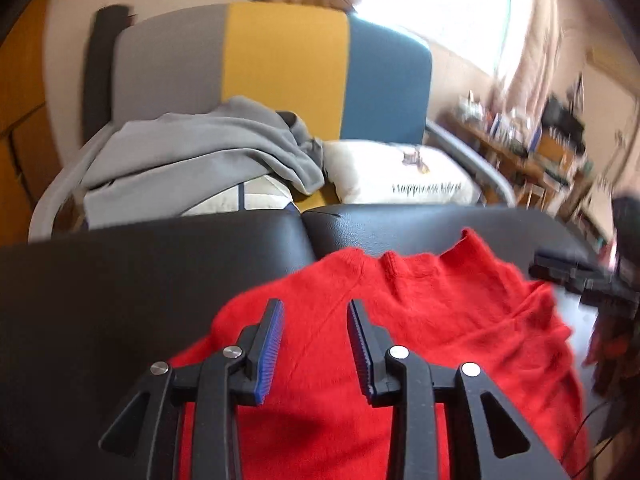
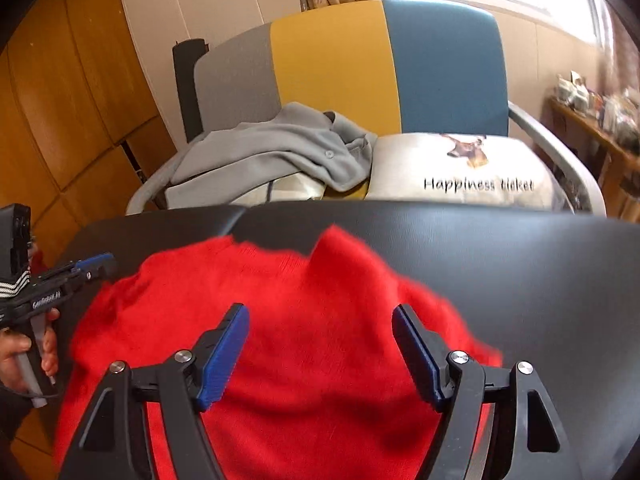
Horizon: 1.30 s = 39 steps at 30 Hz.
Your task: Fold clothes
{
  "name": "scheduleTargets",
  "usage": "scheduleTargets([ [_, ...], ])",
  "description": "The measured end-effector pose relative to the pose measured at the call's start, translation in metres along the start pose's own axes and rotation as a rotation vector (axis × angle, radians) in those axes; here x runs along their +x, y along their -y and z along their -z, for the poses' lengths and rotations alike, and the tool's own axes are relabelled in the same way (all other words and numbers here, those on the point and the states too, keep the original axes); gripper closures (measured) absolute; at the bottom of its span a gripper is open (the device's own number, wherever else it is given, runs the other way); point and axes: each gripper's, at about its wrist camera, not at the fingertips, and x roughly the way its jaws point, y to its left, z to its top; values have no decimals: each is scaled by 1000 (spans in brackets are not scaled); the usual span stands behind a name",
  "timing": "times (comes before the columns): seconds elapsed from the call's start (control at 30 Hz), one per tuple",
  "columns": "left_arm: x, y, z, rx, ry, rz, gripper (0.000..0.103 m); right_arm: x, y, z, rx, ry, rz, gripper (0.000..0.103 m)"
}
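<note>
Across the black padded worktop (image 2: 500,248) the red sweater (image 2: 304,320) lies spread, collar toward the far edge — laid flat, likely for folding. Left gripper (image 1: 315,312) and right gripper (image 2: 320,318) hover above it, jaws apart, holding nothing.

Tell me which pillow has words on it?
The white pillow on the chair's blue side, printed "Happiness ticket" under a deer picture. The other pillow lies mostly hidden beneath the grey garment.
</note>
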Motion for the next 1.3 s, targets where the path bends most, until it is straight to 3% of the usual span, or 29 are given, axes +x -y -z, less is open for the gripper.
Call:
scheduleTargets([
  [0.2,74,9,-14,65,-156,-23,69,66,11,-28,5,-120,0,34],
  [0.3,92,6,-17,42,-175,4,64,82,13,-30,7,-150,-9,54],
  [0.37,94,10,-18,73,-184,8,63,90,12,-29,-7,-184,-14,84],
  [0.4,95,13,-19,88,-189,9,72,88,11,-28,-14,-178,-9,85],
  [0.47,93,18,-17,133,-187,-22,103,79,11,-26,-14,-144,-3,86],
  [0.7,21,16,8,84,20,-7,103,2,13,3,-11,57,-38,86],
  [0.87,11,20,54,83,-8,-20,103,-1,12,57,4,-4,-38,86],
  [0.97,10,13,58,50,-23,-19,103,3,21,70,64,-25,-44,89],
  [1.03,10,6,43,24,-20,-11,96,-2,23,59,74,-7,-48,85],
  [1.1,15,2,25,22,-30,-8,78,-4,24,46,79,8,-56,74],
  [1.17,26,1,6,38,-47,-11,75,2,21,30,64,14,-58,44],
  [1.3,66,6,-20,108,-122,-35,67,36,10,0,6,-37,-53,37],
])
